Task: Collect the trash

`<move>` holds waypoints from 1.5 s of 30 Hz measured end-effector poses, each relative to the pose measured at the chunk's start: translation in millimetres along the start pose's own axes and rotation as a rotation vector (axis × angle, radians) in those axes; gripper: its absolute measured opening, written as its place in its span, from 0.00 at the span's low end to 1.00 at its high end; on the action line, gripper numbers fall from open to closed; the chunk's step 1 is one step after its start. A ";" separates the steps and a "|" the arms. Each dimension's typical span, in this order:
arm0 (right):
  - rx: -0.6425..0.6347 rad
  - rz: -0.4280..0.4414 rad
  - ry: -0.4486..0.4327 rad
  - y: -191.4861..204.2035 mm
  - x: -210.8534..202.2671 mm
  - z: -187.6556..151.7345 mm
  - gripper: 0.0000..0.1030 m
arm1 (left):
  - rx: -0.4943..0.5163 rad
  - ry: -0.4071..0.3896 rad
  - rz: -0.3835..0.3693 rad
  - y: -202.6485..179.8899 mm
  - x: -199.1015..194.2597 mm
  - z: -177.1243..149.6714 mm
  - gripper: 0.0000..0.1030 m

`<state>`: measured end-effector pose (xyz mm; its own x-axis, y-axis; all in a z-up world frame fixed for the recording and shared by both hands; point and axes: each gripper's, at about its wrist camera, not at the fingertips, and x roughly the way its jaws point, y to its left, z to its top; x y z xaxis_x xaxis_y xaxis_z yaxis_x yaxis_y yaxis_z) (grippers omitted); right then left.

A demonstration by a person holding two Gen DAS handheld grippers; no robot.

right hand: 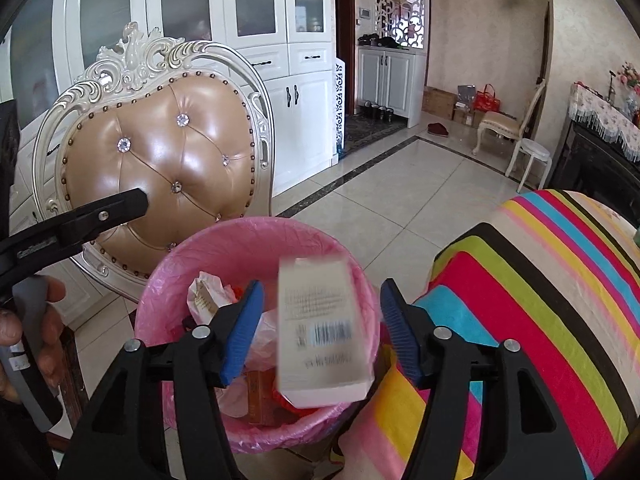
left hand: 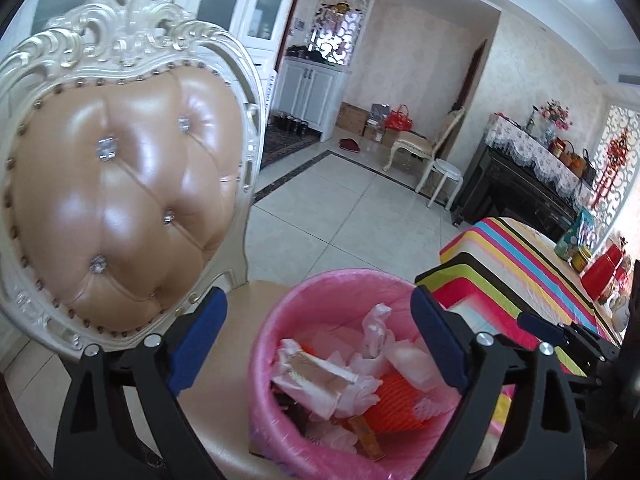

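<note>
Above the round bin lined with a pink plastic bag [right hand: 256, 320], the right gripper [right hand: 320, 332] has its jaws parted, and the flat white cardboard box with a barcode [right hand: 322, 328] sits blurred between them, touching neither blue pad; it looks to be dropping free. To finish the step well, keep the jaws spread and centred over the bin's mouth until the box clears the rim, since its lower corner hangs near the bin's near edge. The left gripper [left hand: 318, 332] hovers beside the bin with its jaws released and empty, framing crumpled white wrappers [left hand: 372, 344] and orange scraps inside. Print on the box is too smeared to read. Behind the bin, the tufted tan leather chair with a carved white frame [right hand: 160, 152] hides the floor, and the striped tabletop [right hand: 540, 280] is cut off at the edge.
</note>
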<state>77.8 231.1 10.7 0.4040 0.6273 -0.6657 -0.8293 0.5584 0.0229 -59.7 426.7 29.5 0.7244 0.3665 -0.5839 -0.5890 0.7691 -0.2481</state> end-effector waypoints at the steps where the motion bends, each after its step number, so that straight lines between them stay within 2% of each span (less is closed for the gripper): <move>1: -0.002 0.003 0.002 1.1 0.7 0.1 0.57 | 0.003 -0.002 0.004 0.6 -4.9 -2.0 0.89; 3: -0.004 0.003 0.003 3.0 1.1 -1.0 0.58 | 0.008 -0.009 0.010 2.4 -13.5 -4.0 0.94; 6: 0.015 0.003 -0.001 -1.5 -3.7 -3.9 0.58 | 0.020 -0.014 0.022 -0.9 -26.4 -11.0 0.95; 10: 0.024 -0.024 -0.035 -8.8 -21.1 -16.7 0.68 | 0.056 0.022 0.003 -11.6 -35.9 -24.9 0.95; 15: 0.035 -0.043 -0.057 -17.9 -41.9 -39.0 0.75 | 0.102 0.045 -0.019 -27.2 -50.6 -48.3 0.95; 20: 0.054 -0.034 -0.085 -23.3 -64.9 -53.3 0.82 | 0.143 0.050 0.027 -44.0 -64.7 -69.2 0.95; 30: 0.039 -0.012 -0.111 -20.5 -83.1 -74.3 0.82 | 0.140 0.088 0.068 -52.3 -76.0 -94.4 0.95; 33: 0.050 0.005 -0.110 -21.1 -82.3 -76.8 0.82 | 0.152 0.093 0.089 -54.3 -75.5 -95.3 0.95; 45: 0.045 0.012 -0.126 -20.8 -87.8 -75.0 0.82 | 0.168 0.092 0.090 -61.3 -75.9 -92.9 0.95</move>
<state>30.6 123.7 12.7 0.4415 0.6959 -0.5663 -0.8173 0.5724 0.0661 -111.9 303.1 17.2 0.6309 0.3942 -0.6683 -0.5766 0.8145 -0.0639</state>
